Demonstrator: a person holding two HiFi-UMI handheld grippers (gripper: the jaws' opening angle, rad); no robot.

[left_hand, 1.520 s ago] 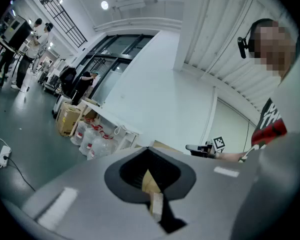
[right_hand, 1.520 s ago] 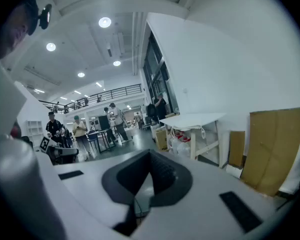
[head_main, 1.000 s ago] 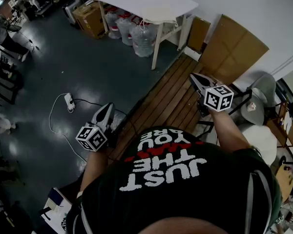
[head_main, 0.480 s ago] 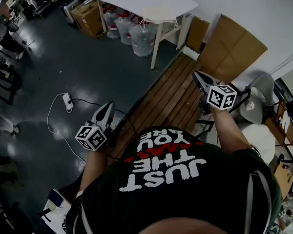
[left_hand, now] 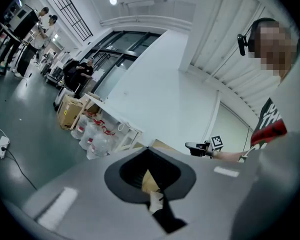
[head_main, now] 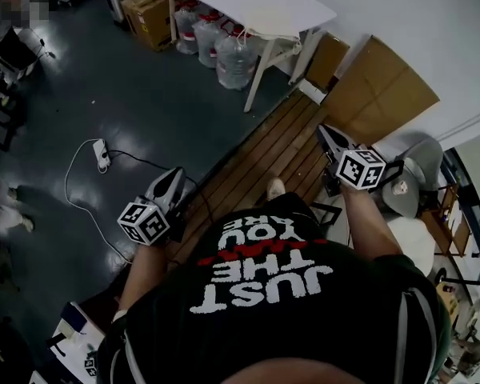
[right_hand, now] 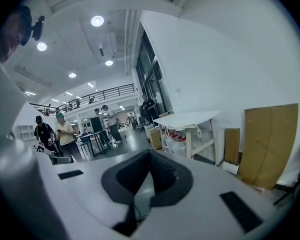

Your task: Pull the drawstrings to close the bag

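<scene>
Stands on a strip of wooden planks (head_main: 284, 154), one shoe (head_main: 274, 189) showing just beyond the black printed T-shirt (head_main: 264, 282). Holds the left gripper (head_main: 174, 176) out on the left, above the dark glossy floor (head_main: 144, 94), jaws pressed together with nothing between them. Holds the right gripper (head_main: 323, 133) out on the right, above the planks, jaws likewise together and empty. Keeps the two well apart, tips pointing away toward the far side, clear of all furniture.

Faces, farther off, a white table (head_main: 248, 2) set by the white wall, with clear water bottles (head_main: 234, 58) and a cardboard box (head_main: 148, 16) on the floor under and beside it. Shows, in the right gripper view, white cord loops (right_hand: 197, 130) dangling from the table's edge. Cannot tell from any view whether those belong to the bag, and cannot make out the bag itself. Touches none of it with either gripper.

Right of the table, flat cardboard sheets (head_main: 384, 90) leaning against the wall. On the left floor, a white power strip (head_main: 101, 152), its dark cable trailing toward the near side. Far back in the right gripper view, several people (right_hand: 65, 131) standing about — too small for more detail.
</scene>
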